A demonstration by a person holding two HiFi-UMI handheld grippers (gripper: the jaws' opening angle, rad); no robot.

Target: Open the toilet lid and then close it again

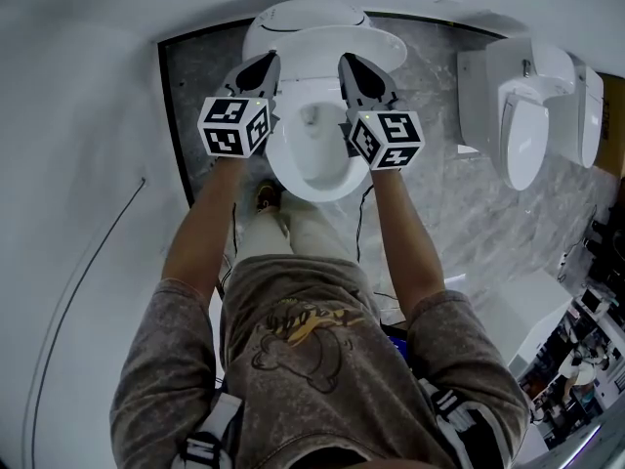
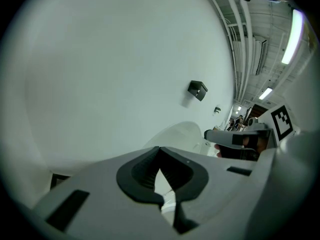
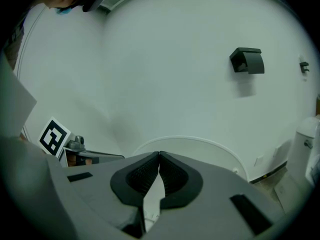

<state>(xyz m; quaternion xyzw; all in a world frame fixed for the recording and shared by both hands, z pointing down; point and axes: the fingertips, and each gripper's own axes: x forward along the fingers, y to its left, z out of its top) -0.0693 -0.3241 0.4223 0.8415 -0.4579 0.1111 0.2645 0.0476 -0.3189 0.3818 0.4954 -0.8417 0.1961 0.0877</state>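
Two hand-held grippers hover over a white toilet (image 1: pixel 311 159), one at each side of the bowl. The left gripper (image 1: pixel 264 63) is clenched with nothing in it; in the left gripper view its ribbed black pads (image 2: pixel 145 170) meet at the tips. The right gripper (image 1: pixel 350 64) is likewise closed and empty, its pads (image 3: pixel 172 173) pressed tip to tip in the right gripper view. Whether either tip touches the toilet cannot be told.

The toilet lid (image 1: pixel 327 45) stands raised at the back of the bowl, just beyond the two gripper tips and between them. In the right gripper view its curved white edge rises right behind the jaws.

The toilet sits on a grey marbled floor panel (image 1: pixel 430 193) against a white wall (image 3: pixel 165 69), which carries a black holder (image 3: pixel 247 60). A second toilet (image 1: pixel 527 115) stands well apart to the right. A thin cable (image 1: pixel 83 291) runs across the pale floor at the left.
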